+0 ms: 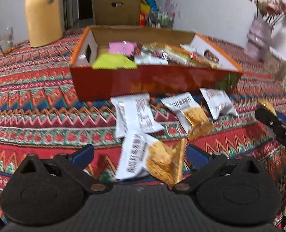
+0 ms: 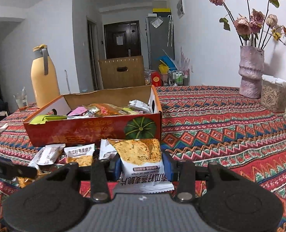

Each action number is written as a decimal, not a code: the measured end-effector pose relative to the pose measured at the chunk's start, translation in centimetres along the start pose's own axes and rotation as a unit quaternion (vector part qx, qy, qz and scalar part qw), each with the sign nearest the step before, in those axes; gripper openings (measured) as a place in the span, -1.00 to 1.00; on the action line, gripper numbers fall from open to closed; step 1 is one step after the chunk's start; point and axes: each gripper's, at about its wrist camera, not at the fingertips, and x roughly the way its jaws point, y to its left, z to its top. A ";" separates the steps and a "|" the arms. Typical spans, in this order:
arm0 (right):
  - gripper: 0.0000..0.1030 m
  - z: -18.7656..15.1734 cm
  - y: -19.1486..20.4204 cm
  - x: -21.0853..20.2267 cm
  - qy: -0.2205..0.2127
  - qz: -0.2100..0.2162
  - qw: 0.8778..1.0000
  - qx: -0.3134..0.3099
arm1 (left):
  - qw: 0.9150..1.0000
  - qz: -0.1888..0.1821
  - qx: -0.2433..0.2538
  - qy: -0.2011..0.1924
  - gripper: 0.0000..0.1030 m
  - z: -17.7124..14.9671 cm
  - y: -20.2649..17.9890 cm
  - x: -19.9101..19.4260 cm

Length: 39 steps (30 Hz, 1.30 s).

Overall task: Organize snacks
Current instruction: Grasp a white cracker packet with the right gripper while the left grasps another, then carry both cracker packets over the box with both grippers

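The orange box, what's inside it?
The orange box holds mixed snack packets: a pink one, a green one, silver and orange wrappers. Anything underneath is hidden.

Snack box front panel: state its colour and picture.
Orange-red snack box with a green pumpkin; right wrist view shows it best.

left wrist view is smeared: print on the white packets [image 1: 135, 114] just in front of the red box [image 1: 152, 81] is unreadable. right gripper [image 1: 274, 123] runs off the right edge. behind the box, the yellow flask [image 1: 43, 15] loses its top.
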 end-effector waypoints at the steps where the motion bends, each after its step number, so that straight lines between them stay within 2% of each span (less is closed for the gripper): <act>1: -0.20 -0.1 0.0 -0.1 0.000 0.002 1.000 0.001 | 1.000 0.002 0.001 0.005 1.00 -0.1 -0.2 0.2; 7: -0.20 -0.5 -0.2 -0.1 -0.001 0.014 1.000 0.009 | 1.000 0.015 0.005 0.020 1.00 -0.5 -1.3 1.0; 13: -0.19 -0.6 -0.4 -0.2 -0.003 0.023 1.000 0.013 | 0.999 0.037 0.000 0.017 1.00 -0.5 -1.9 1.9; 17: -0.19 -0.6 -0.4 -0.2 -0.003 0.024 1.000 0.013 | 0.999 0.044 0.007 0.010 0.83 -0.7 -2.3 1.7; 21: -0.19 -0.6 -0.4 -0.3 -0.004 0.024 1.000 0.013 | 0.999 0.042 0.003 0.000 0.46 -0.7 -2.2 1.3; 24: -0.19 -0.6 -0.4 -0.3 -0.004 0.023 1.000 0.013 | 0.999 0.041 0.004 -0.005 0.30 -0.8 -2.2 0.9; 30: -0.19 -0.6 -0.1 -0.6 -0.005 0.023 1.000 0.008 | 0.999 0.039 -0.001 -0.014 0.21 -1.0 -2.0 0.3; 39: -0.19 -0.3 0.4 -1.2 -0.010 0.022 1.000 0.000 | 0.998 0.033 -0.001 -0.051 0.24 -0.6 -1.7 -2.0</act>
